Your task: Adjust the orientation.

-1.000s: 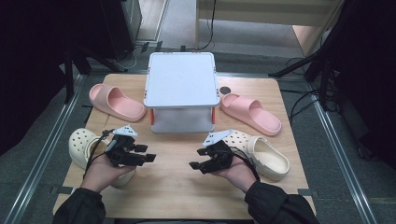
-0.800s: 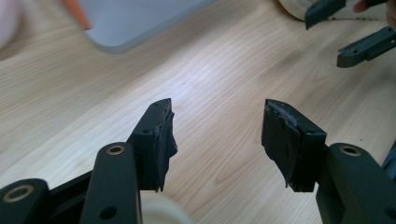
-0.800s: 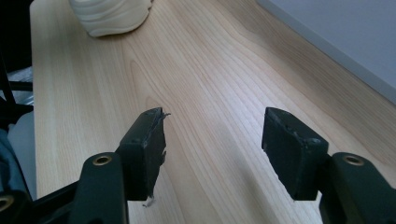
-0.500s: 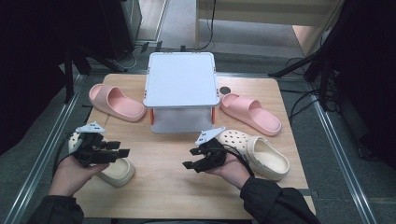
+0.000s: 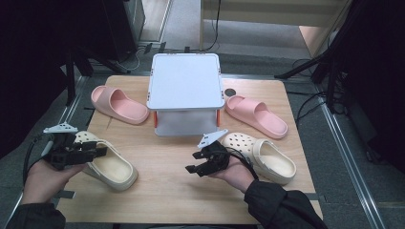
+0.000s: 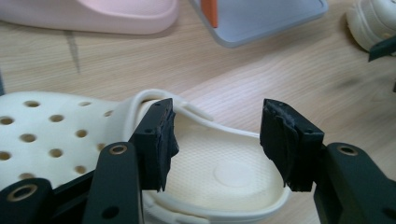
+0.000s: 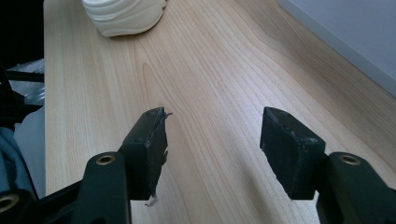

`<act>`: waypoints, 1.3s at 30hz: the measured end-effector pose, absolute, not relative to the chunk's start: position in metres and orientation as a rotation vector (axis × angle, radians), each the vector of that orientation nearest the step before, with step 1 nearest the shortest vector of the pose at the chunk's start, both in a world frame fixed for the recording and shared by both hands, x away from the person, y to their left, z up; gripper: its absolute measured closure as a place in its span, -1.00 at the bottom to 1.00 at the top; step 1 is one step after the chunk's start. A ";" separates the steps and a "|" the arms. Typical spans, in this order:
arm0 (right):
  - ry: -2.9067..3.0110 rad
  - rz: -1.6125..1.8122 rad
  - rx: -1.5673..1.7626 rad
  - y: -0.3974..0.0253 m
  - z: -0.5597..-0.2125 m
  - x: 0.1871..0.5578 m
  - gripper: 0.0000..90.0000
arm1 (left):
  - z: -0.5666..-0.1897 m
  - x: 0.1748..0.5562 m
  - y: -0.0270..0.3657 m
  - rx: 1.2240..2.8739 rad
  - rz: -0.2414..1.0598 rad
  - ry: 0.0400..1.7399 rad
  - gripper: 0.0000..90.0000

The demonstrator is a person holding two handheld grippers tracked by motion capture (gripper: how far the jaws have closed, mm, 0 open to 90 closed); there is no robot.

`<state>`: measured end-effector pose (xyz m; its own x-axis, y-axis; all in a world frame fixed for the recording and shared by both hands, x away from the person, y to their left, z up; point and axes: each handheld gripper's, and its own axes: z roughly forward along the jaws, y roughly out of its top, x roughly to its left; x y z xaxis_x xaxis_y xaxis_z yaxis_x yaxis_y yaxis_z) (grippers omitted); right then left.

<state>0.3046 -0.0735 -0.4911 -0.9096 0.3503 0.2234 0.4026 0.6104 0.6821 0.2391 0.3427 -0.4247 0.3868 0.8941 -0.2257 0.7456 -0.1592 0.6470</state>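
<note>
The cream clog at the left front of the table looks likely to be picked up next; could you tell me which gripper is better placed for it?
Left. The left gripper hangs open over the cream clog, its jaws straddling the heel opening. The right gripper is open over bare table, farther off.

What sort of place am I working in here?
Probably a lab or recording workspace, not a home: a wooden table staged with shoes around a grey box, dark stands and cables around it on the floor.
</note>
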 end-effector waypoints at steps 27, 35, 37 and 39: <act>-2.778 -1.157 -0.633 -0.071 -0.493 0.303 -0.09 | -0.463 0.258 0.370 1.931 0.327 1.511 0.10; -2.788 -1.146 -0.629 -0.069 -0.494 0.302 -0.10 | -0.468 0.254 0.374 1.921 0.365 1.488 0.32; -2.789 -1.149 -0.631 -0.070 -0.494 0.302 -0.10 | -0.469 0.254 0.374 1.909 0.359 1.494 0.34; -2.796 -1.155 -0.633 -0.070 -0.494 0.302 -0.09 | -0.469 0.254 0.373 1.901 0.355 1.507 0.36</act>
